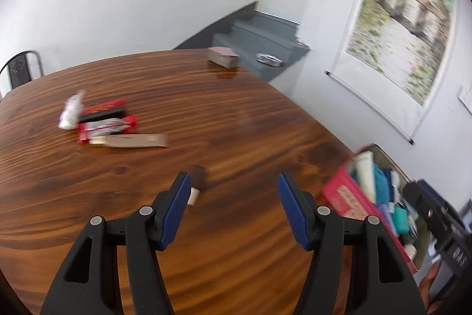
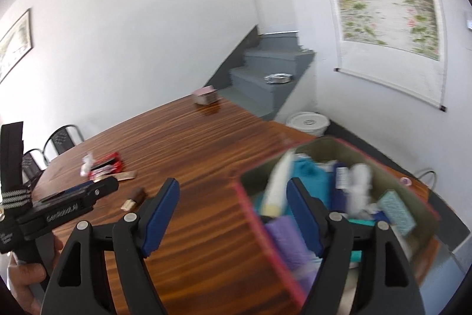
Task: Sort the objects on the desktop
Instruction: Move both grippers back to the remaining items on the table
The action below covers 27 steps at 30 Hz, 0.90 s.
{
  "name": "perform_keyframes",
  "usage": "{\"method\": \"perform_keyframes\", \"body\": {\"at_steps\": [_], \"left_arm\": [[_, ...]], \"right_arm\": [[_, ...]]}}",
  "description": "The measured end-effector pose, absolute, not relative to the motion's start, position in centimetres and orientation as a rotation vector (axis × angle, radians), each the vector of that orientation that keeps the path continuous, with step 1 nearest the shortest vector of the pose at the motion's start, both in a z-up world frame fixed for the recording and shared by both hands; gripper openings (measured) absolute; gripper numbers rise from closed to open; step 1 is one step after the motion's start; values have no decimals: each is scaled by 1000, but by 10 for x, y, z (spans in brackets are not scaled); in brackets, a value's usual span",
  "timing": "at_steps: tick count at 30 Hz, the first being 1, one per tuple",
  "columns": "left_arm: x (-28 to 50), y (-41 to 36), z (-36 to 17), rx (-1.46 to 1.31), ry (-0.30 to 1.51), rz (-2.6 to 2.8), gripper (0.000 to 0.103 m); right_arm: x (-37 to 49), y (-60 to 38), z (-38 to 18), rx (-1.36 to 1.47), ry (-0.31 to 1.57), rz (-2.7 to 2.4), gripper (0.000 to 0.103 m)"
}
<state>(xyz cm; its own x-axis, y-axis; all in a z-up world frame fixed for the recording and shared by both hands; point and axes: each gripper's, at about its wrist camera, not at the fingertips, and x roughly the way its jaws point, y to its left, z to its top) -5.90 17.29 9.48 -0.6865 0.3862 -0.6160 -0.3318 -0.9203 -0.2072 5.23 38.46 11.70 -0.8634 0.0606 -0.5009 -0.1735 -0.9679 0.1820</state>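
On the brown wooden table [image 1: 236, 108], several loose items lie at the left: red snack wrappers [image 1: 103, 123], a white packet [image 1: 70, 109] and a tan tube [image 1: 129, 140]. A small brown piece [image 1: 199, 176] lies just past the left fingertip of my left gripper [image 1: 233, 182], which is open and empty. At the right table edge stands a red-walled box [image 2: 259, 229] crammed with toiletries. My right gripper [image 2: 233, 191] hangs open over the box's near left corner and holds nothing. In the right wrist view, a hand [image 2: 26, 276] holds the left gripper [image 2: 73, 197].
A small pink-topped box [image 1: 222, 56] sits at the table's far edge. Black metal chairs [image 2: 63, 138] stand behind the table on the left. Grey stairs [image 2: 265, 73] and a white bucket [image 2: 308, 121] lie beyond the far corner. A scroll painting [image 1: 407, 19] hangs on the right wall.
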Motion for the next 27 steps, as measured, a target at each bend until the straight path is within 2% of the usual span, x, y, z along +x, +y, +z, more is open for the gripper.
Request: {"method": "perform_keyframes", "body": {"at_steps": [16,27], "left_arm": [[-110,38,84,-1086,-346,2774,65],[-141,-11,56,-1198,-446,2839,65]], "right_arm": [[-40,277,70,-1098,205,3045,79],[-90,245,49,-1193,120,3041,79]]}}
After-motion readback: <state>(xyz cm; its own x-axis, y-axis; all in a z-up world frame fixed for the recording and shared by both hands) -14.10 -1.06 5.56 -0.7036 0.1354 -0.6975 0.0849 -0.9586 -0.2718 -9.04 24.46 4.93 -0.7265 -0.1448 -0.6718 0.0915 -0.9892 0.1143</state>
